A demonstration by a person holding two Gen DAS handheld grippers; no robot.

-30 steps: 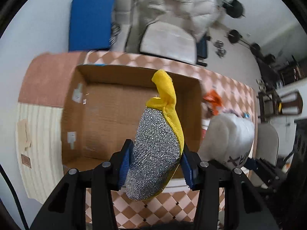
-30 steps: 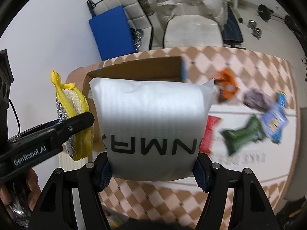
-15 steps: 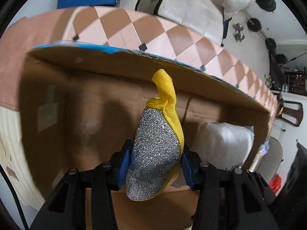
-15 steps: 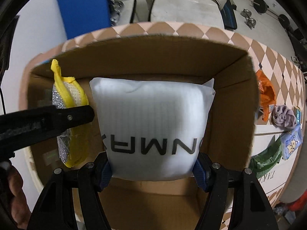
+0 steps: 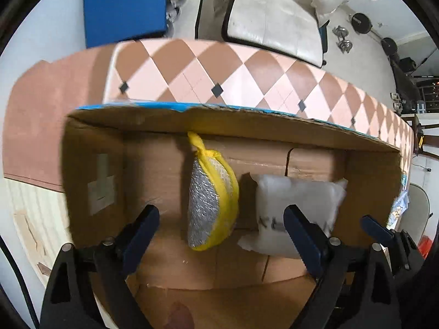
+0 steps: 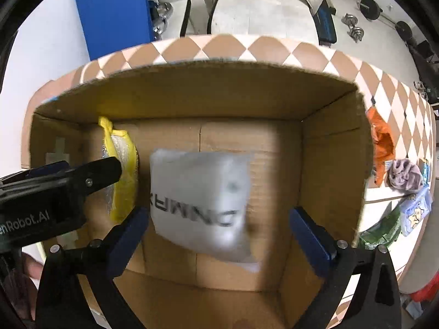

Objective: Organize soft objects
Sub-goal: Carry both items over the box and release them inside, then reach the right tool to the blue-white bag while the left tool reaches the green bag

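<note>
Tongs on both sides stand wide apart with nothing between them. My left tongs (image 5: 221, 226) gape over the box (image 5: 208, 120), and the yellow-edged silver scrubber (image 5: 211, 200) sits loose in the gap, touching neither finger, its knotted tip pointing at the far wall. My right tongs (image 6: 219, 224) gape too; the white pouch (image 6: 200, 205) with black lettering is blurred between the fingers and clear of both pads. Scrubber (image 6: 122, 170) and pouch (image 5: 299, 208) are inside the box, side by side, scrubber to the left. My left tongs (image 6: 82, 181) cross the right view in front of the scrubber. Outside the box, on the checkered counter (image 6: 384, 87) to the right, lie an orange cloth (image 6: 381, 139), a grey-purple cloth (image 6: 404, 175), a blue printed packet (image 6: 415, 213) and a green packet (image 6: 384, 231).
</note>
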